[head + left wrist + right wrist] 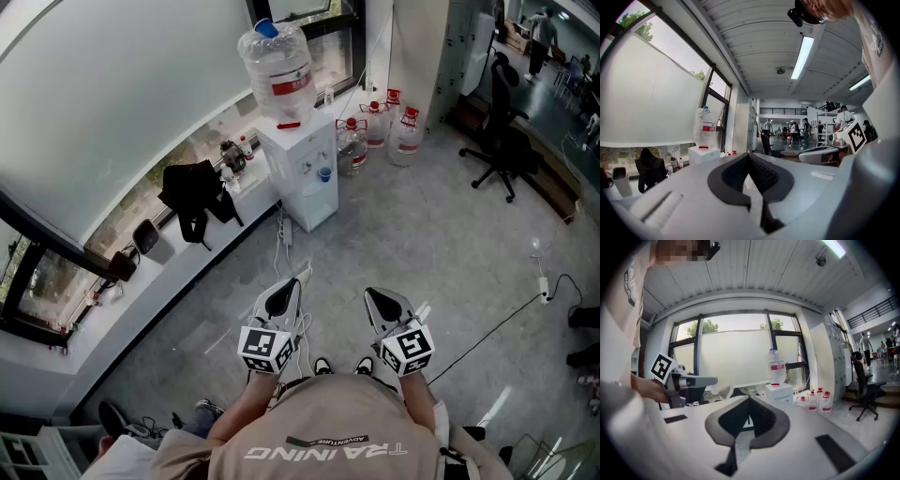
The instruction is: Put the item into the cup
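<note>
Item? Cannot find in any view. No cup for certain, either.

No candidate for the cup at all?

Only a small blue shape [324, 173] at the taps of the water dispenser [298, 187], too small to call. Well apart from both tools, across open floor [441, 262].

And the tools?

Held close to the chest, side by side, pointing toward the dispenser. Left tool [292, 283]: tips pressed together, nothing between. Right tool [369, 293]: likewise closed and empty, read along its own jaws.

So not under way yet, judging by that?

Seems so. Likely step in hand: locate the item and the cup, then approach.

How to do that well?

Scan the long surface [178, 281] under the window first, around the black bag [194, 195], then check the blue shape at the dispenser up close. Mind the white cable [281, 234] trailing on the floor beside the dispenser when walking over. Open one tool early, well before reaching, not at the last instant. Come at the item squarely and close on its middle. Keep the other tool free to steady the cup, probably light and easy to tip. Lower into the mouth of the cup before letting go, rather than dropping from above.
</note>
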A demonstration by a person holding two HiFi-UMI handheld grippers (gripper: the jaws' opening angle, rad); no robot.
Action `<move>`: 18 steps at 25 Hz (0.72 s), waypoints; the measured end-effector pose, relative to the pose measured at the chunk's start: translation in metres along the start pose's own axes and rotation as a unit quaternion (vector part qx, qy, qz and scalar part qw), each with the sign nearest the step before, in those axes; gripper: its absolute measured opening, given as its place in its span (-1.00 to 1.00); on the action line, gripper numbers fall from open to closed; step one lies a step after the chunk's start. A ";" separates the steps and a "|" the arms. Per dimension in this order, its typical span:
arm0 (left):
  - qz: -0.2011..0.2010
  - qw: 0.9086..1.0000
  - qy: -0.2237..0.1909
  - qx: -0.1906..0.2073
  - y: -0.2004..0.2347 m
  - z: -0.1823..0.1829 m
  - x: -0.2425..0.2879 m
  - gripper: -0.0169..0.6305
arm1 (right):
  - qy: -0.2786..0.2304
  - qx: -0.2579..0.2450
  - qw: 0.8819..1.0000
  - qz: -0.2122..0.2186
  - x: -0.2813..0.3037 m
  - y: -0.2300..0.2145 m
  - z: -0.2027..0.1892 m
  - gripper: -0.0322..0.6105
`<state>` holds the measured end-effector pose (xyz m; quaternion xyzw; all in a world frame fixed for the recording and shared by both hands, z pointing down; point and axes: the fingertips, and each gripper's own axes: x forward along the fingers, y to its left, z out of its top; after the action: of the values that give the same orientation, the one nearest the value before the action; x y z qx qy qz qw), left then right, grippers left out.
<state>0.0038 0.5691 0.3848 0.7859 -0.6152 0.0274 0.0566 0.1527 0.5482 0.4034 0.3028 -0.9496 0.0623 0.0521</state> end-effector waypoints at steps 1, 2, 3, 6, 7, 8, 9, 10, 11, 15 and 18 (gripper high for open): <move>0.001 1.000 0.002 -0.002 0.001 -0.003 -0.001 -0.92 | 0.003 -0.003 1.000 0.000 0.000 0.000 -0.001 -0.87; 0.001 1.000 0.005 -0.004 0.002 -0.005 -0.002 -0.92 | 0.005 -0.006 1.000 0.000 0.001 0.000 -0.001 -0.87; 0.002 1.000 0.007 -0.005 0.004 -0.007 -0.003 -0.92 | 0.006 -0.008 1.000 0.000 0.002 0.000 -0.002 -0.87; 0.001 1.000 0.012 -0.004 0.013 -0.009 -0.003 -0.92 | 0.006 -0.011 1.000 -0.001 0.008 0.004 0.000 -0.87; 0.000 1.000 0.012 -0.005 0.016 -0.009 -0.002 -0.92 | 0.006 -0.012 1.000 -0.002 0.010 0.004 0.000 -0.87; 0.000 1.000 0.010 -0.006 0.018 -0.008 -0.001 -0.92 | 0.008 -0.014 1.000 -0.002 0.011 0.004 0.001 -0.87; -0.001 1.000 0.009 -0.007 0.020 -0.008 0.000 -0.92 | 0.010 -0.017 1.000 -0.002 0.014 0.004 0.002 -0.87; -0.002 1.000 0.009 -0.008 0.023 -0.008 0.001 -0.92 | 0.011 -0.019 1.000 -0.003 0.017 0.005 0.003 -0.87; -0.003 1.000 0.010 -0.009 0.026 -0.009 0.001 -0.92 | 0.011 -0.021 1.000 -0.003 0.020 0.006 0.003 -0.87; -0.010 1.000 0.015 -0.013 0.037 -0.017 0.004 -0.92 | -0.002 -0.029 1.000 -0.010 0.033 0.007 0.006 -0.87; -0.017 0.999 0.023 -0.016 0.044 -0.024 0.010 -0.92 | -0.005 -0.028 0.999 -0.021 0.043 0.003 0.008 -0.87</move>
<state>-0.0360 0.5523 0.4119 0.7942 -0.6009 0.0347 0.0837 0.1154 0.5251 0.4008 0.3210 -0.9448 0.0328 0.0570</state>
